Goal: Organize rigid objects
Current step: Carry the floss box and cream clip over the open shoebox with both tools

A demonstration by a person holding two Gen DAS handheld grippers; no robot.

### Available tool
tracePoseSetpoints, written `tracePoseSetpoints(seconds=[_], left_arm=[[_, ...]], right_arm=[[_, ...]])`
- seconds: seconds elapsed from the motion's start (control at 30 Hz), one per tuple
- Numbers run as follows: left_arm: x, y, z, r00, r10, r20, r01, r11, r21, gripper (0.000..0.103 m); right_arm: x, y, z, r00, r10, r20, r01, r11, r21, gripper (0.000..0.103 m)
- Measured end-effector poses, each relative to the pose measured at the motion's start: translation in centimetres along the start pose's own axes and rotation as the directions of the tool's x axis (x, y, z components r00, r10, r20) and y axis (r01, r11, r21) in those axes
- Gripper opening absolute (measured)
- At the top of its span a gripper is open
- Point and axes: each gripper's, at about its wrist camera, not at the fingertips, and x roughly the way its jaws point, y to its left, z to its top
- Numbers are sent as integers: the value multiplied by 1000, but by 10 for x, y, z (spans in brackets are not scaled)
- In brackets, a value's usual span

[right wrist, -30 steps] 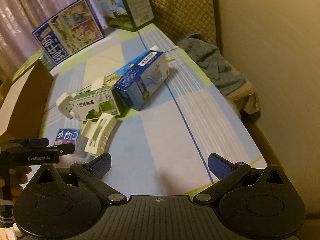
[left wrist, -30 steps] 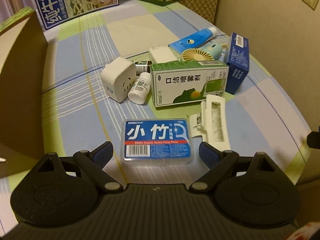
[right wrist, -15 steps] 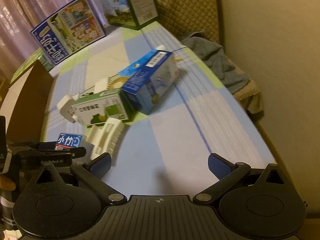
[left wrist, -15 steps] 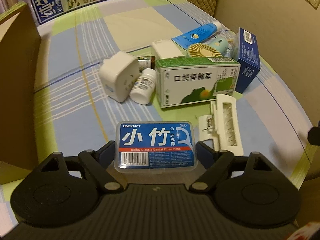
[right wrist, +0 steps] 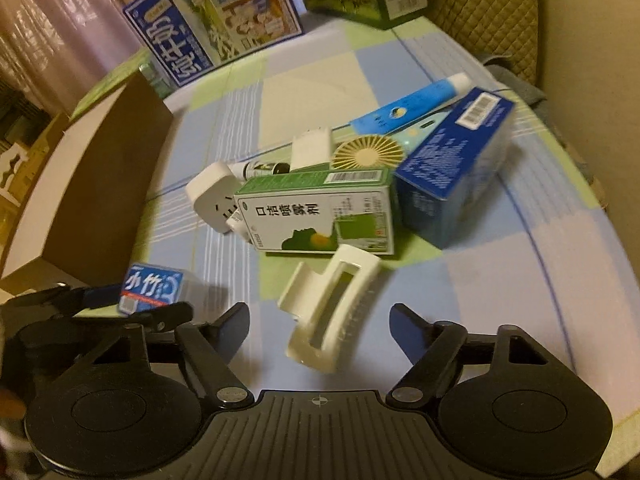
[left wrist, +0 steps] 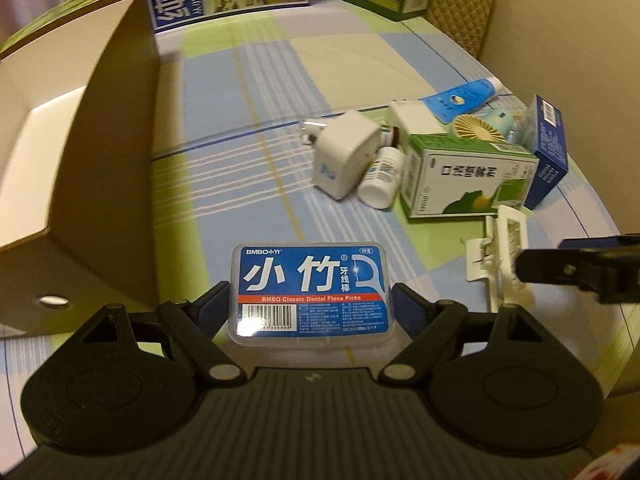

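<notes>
My left gripper (left wrist: 310, 304) is shut on a clear floss-pick box with a blue label (left wrist: 310, 294) and holds it above the bed near the open cardboard box (left wrist: 72, 168). The floss box also shows in the right wrist view (right wrist: 154, 288). My right gripper (right wrist: 320, 320) is open, its fingers either side of the near end of a cream hair claw clip (right wrist: 332, 308), which also shows in the left wrist view (left wrist: 500, 256). The clip lies on the checked bedspread.
Behind the clip lie a green spray carton (right wrist: 320, 216), a blue carton (right wrist: 452, 168), a white plug adapter (left wrist: 344, 160), a white pill bottle (left wrist: 380, 180), a small fan (right wrist: 368, 152) and a blue tube (right wrist: 412, 106). Large printed cartons (right wrist: 216, 20) stand at the far edge.
My left gripper closed on the floss box, lifted it and swung left toward the cardboard box. My right gripper moved forward and left until its open fingers flank the hair clip.
</notes>
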Motion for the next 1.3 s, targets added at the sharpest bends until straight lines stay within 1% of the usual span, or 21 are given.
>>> tracePoseSetpoints(seconds=[0.17, 0.27, 0.37, 0.4, 0.47, 0.53, 0.63, 0.8, 0.97, 1.1, 1.17, 1.3], left_arm=[[-4, 6, -4, 1000, 9, 5, -9, 1000, -25, 83], [-6, 6, -7, 1000, 16, 9, -16, 999, -35, 83], [-8, 6, -10, 1000, 26, 11, -26, 998, -49, 83], [-9, 6, -11, 1000, 29, 12, -28, 998, -52, 83], [-12, 5, -13, 999, 35, 18, -34, 998, -57, 83], [-16, 2, -15, 999, 42, 23, -40, 997, -63, 83], [-24, -3, -20, 998, 50, 37, -48, 996, -74, 83], [-40, -15, -32, 996, 77, 51, -72, 992, -101, 83], [-65, -26, -49, 992, 105, 74, -93, 984, -152, 83], [-91, -28, -60, 986, 141, 92, -120, 972, -203, 83], [-106, -26, -64, 981, 159, 114, -130, 965, -226, 83], [-134, -15, -67, 969, 197, 148, -152, 951, -269, 83]], right_arm=[[19, -3, 6, 1000, -1, -29, 2, 998, 61, 71], [26, -7, 9, 999, -6, -37, 9, 996, 90, 67], [30, -10, 10, 999, 1, -51, 4, 995, 104, 56], [31, -11, 10, 999, 2, -55, 4, 994, 105, 51], [31, -12, 9, 999, 7, -50, -2, 995, 101, 49], [26, -12, 7, 999, 17, -45, -14, 997, 73, 45], [17, -11, 1, 998, 39, -44, -38, 999, 17, 41], [-3, -12, -12, 996, 71, -49, -74, 996, -56, 40], [-29, -11, -24, 993, 108, -47, -113, 986, -125, 40], [-47, -1, -30, 987, 147, -61, -156, 968, -197, 40], [-55, 8, -32, 983, 173, -66, -184, 955, -233, 40], [-66, 34, -32, 971, 228, -77, -241, 925, -295, 40]])
